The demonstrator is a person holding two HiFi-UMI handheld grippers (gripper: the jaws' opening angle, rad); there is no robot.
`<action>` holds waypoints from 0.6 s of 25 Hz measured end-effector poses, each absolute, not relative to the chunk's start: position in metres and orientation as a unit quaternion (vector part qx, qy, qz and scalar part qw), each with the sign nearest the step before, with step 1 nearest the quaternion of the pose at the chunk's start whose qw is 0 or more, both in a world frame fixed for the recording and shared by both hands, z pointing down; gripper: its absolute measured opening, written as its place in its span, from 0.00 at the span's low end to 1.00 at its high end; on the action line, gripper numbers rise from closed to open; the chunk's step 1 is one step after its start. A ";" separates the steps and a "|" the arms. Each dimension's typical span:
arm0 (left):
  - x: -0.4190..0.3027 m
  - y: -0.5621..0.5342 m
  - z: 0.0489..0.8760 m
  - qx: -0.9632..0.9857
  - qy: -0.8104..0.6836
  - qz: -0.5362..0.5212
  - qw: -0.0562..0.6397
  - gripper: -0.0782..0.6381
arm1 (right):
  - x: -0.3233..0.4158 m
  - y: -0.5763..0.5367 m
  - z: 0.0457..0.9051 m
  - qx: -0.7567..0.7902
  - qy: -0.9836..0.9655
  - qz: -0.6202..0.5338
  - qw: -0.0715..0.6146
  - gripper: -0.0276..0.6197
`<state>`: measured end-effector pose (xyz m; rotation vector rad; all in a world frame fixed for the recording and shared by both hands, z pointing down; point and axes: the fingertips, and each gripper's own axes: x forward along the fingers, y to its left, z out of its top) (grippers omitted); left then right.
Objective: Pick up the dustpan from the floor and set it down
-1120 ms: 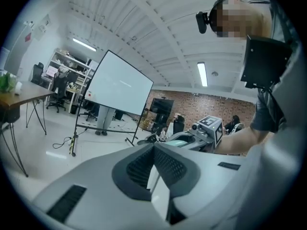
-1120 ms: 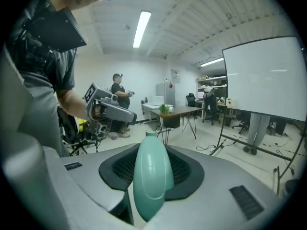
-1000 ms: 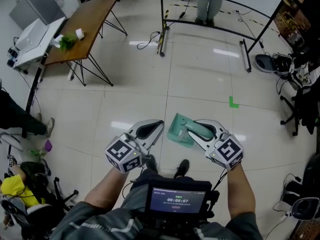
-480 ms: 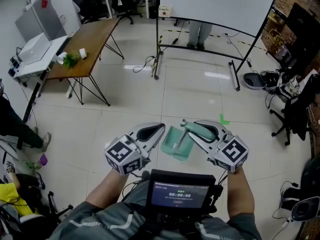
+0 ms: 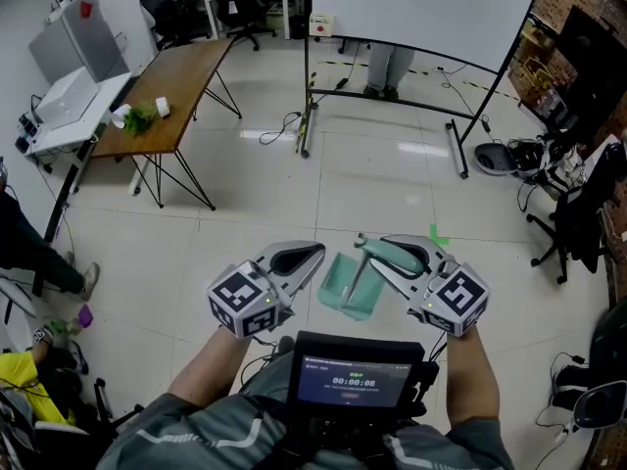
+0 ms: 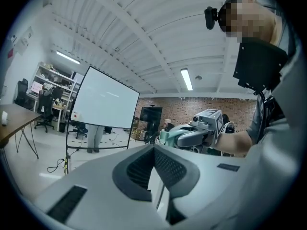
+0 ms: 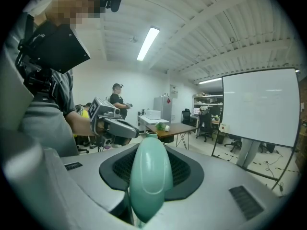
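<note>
The right gripper [image 5: 394, 256] is closed on the handle [image 7: 151, 174] of the green dustpan [image 5: 346, 285]: in the right gripper view the rounded handle fills the gap between the two jaws, with the dark pads pressing on it from both sides and its end projecting past the jaw tips. In the head view, the pan section hangs beyond and below the tips of these jaws, on their inner side, toward the left gripper [image 5: 299, 258]. The left gripper has its jaws pressed together with nothing between them; it stands beside the pan and apart from it, and takes no part in the grip. The dustpan appears to be clear of the floor [image 5: 294, 184], with no part of it resting on the tiles beneath the jaws. Status, as judged: the pick-up step is complete; the set-down step is not yet done. Remaining actions are to bring the dustpan to its resting place, lower it until supported, then spread the right jaws to free the handle.
</note>
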<state>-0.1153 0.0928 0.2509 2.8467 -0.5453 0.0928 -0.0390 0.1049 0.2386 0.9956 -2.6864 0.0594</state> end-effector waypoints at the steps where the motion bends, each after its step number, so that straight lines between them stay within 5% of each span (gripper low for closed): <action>1: -0.116 0.092 0.250 0.974 -0.187 0.033 0.120 0.14 | -0.038 0.104 0.238 0.344 -0.929 0.023 0.137 0.28; 15: -0.127 0.086 0.245 0.974 -0.190 0.011 0.125 0.15 | -0.047 0.101 0.235 0.348 -0.928 0.022 0.127 0.27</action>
